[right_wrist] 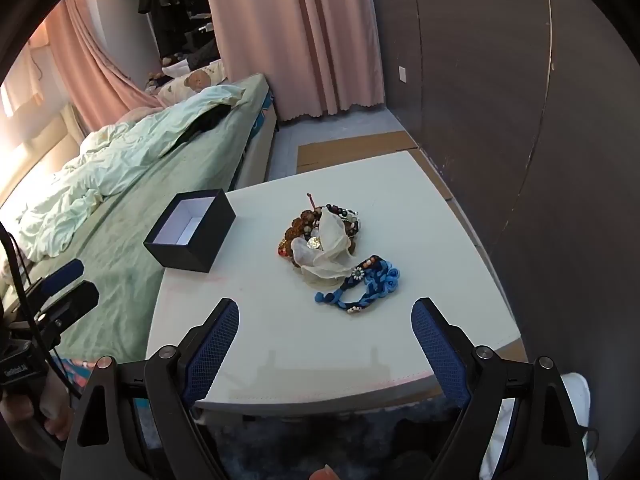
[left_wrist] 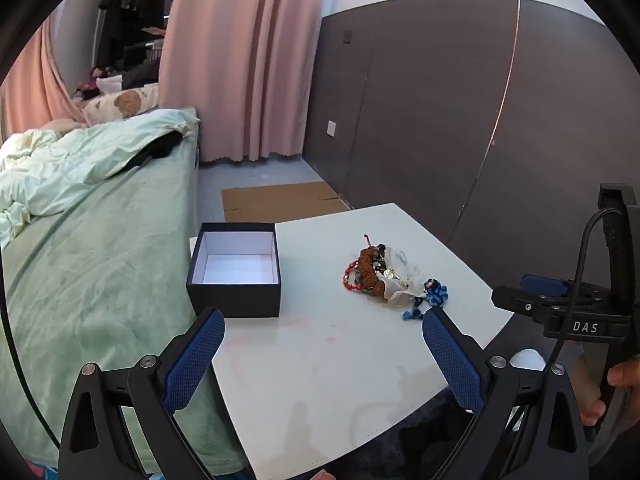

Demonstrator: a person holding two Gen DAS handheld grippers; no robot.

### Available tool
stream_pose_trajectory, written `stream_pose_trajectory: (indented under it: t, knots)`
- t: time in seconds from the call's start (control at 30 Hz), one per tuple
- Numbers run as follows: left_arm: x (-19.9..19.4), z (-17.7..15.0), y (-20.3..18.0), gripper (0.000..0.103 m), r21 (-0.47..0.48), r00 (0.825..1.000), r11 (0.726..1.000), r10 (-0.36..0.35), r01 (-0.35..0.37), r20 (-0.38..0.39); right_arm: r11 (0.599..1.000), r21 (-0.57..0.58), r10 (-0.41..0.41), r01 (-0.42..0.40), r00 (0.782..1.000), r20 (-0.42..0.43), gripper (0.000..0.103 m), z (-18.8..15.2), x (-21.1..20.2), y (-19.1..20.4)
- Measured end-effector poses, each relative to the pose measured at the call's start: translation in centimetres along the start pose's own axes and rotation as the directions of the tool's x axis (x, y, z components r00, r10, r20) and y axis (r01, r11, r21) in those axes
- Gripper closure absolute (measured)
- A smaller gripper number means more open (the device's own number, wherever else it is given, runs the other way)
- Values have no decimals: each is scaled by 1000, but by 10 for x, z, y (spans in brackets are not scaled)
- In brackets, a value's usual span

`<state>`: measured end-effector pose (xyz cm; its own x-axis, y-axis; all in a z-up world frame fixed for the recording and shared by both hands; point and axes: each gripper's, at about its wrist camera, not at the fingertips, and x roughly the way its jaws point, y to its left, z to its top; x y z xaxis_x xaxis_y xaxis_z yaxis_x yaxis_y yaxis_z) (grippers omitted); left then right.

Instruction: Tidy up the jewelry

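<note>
A heap of jewelry (left_wrist: 380, 274) (right_wrist: 320, 232) lies on the white table (left_wrist: 320, 360) (right_wrist: 304, 340): brown and dark bead bracelets, a red bead string, a sheer white pouch (right_wrist: 326, 254), and a blue braided band (right_wrist: 360, 286) on its near right. An open black box (left_wrist: 236, 270) (right_wrist: 192, 230) with a white inside stands empty at the table's left edge. My left gripper (left_wrist: 324, 330) is open above the near table, short of box and heap. My right gripper (right_wrist: 324, 320) is open, nearer than the blue band, with nothing between its fingers.
A bed (left_wrist: 92, 240) with a green cover and rumpled quilt adjoins the table's left side. Dark wall panels (left_wrist: 440, 120) rise at the right. Flat cardboard (left_wrist: 276, 200) lies on the floor beyond the table, with pink curtains (left_wrist: 248, 60) behind. A hand (left_wrist: 616, 380) holds the other gripper at right.
</note>
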<state>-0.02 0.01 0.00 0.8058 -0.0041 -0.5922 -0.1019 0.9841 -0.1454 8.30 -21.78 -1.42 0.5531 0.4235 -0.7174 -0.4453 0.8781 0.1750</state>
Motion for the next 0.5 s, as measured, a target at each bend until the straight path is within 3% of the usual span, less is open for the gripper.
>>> stream_pose_trajectory:
  t: [0.5]
  knots:
    - [-5,2,-7,4,12,1000,1000,-6,5,26,1000,-18,-13,13,1000,15,14,-1,0,1]
